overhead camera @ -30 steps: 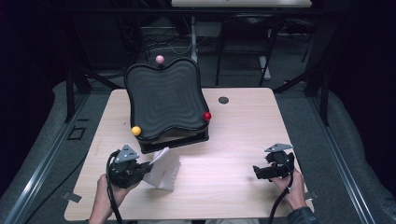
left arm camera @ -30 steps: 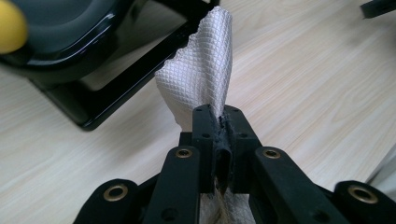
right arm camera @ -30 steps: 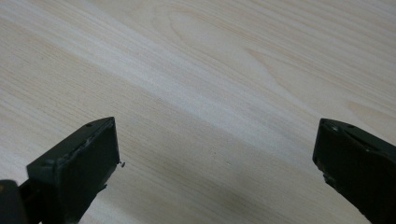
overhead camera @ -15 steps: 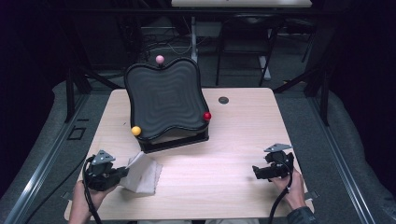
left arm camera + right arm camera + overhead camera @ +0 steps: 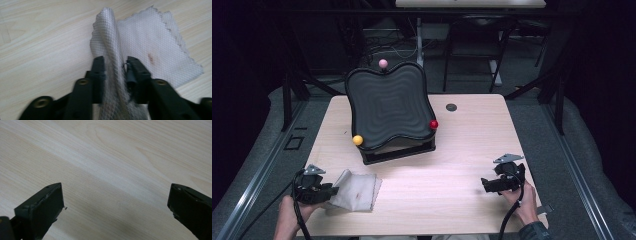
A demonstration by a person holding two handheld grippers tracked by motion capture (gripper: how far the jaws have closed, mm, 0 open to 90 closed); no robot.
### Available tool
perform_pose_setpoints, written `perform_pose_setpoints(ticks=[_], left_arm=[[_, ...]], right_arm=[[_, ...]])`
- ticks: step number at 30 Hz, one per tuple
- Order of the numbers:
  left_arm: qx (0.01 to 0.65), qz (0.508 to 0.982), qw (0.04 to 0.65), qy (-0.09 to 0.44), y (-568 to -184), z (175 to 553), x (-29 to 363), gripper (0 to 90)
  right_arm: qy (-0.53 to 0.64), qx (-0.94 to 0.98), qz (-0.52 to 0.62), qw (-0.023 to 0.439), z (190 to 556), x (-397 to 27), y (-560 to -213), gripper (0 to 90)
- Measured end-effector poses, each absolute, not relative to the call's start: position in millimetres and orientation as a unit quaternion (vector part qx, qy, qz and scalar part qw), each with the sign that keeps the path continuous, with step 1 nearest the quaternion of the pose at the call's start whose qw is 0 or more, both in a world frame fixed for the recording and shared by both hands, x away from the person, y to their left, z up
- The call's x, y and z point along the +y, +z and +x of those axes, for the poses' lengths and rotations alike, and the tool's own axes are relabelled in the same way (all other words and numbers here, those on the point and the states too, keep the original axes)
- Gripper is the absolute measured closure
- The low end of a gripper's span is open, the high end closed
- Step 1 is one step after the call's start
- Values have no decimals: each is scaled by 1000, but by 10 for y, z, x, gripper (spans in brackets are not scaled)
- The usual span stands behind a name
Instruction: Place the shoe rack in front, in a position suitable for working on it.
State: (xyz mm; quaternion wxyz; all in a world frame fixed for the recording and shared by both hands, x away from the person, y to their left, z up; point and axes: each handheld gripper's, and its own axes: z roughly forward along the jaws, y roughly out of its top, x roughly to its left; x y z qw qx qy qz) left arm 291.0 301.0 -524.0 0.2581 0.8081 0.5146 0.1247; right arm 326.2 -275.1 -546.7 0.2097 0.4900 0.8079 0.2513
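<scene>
Stained cloth (image 5: 150, 47) between left gripper (image 5: 115, 63) bears no writing.

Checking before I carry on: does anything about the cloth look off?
Yes. The grey cloth carries a small reddish stain near its middle, and one edge is bunched into a ridge between the left tool's just-opening jaws rather than lying flat.

Looking down and forward from above the table's (image 5: 462, 150) near edge; riding low and close on each gripper; sharing the cloth (image 5: 357, 190) (image 5: 140, 50) at near left.
</scene>
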Motion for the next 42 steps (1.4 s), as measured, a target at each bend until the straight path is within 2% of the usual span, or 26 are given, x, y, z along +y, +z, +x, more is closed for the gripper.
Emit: perform_pose_setpoints(ticks=[2,3,4,6,7,12,14,19,23,30,32,34,37,39,40,41,42], left_arm=[[521,801,266,131,-5211,2912,3028,464],[523,797,271,135,-5185,2912,3036,464],[525,792,279,140,-5157,2911,3039,409],[525,785,291,153,-5093,2913,3032,234],[524,781,298,160,-5063,2916,3020,196],[502,775,334,188,-4980,2970,2881,132],[496,774,341,195,-4961,3014,2806,61],[479,775,360,202,-4942,3126,2651,41],[478,782,353,186,-4943,3240,2574,0],[477,769,379,193,-4804,3412,2525,0],[476,767,382,199,-4785,3431,2518,0],[473,764,388,205,-4755,3472,2501,9],[467,765,391,209,-4734,3541,2464,104],[463,767,390,212,-4733,3589,2426,137],[461,769,389,210,-4733,3613,2410,147],[460,771,386,212,-4729,3633,2394,154],[460,771,384,215,-4723,3652,2379,172]], right_arm=[[253,808,490,209,3262,-2750,-5465,0],[255,806,490,212,3261,-2744,-5465,0],[258,806,489,210,3261,-2739,-5462,0],[262,809,487,198,3264,-2721,-5448,0],[267,809,485,196,3267,-2712,-5448,0],[279,810,480,186,3271,-2662,-5422,0],[291,810,474,184,3276,-2600,-5390,0],[305,816,460,174,3302,-2513,-5317,1],[315,817,451,173,3341,-2410,-5249,1],[365,813,423,163,3519,-2169,-5014,0],[369,811,420,174,3590,-2069,-4944,2],[372,811,415,178,3629,-2011,-4919,5],[391,817,392,161,3813,-1798,-4858,21],[386,814,397,174,3853,-1742,-4842,28],[395,818,388,156,3910,-1715,-4820,33],[388,810,400,184,3947,-1654,-4804,43],[389,818,391,165,3997,-1635,-4764,61]])
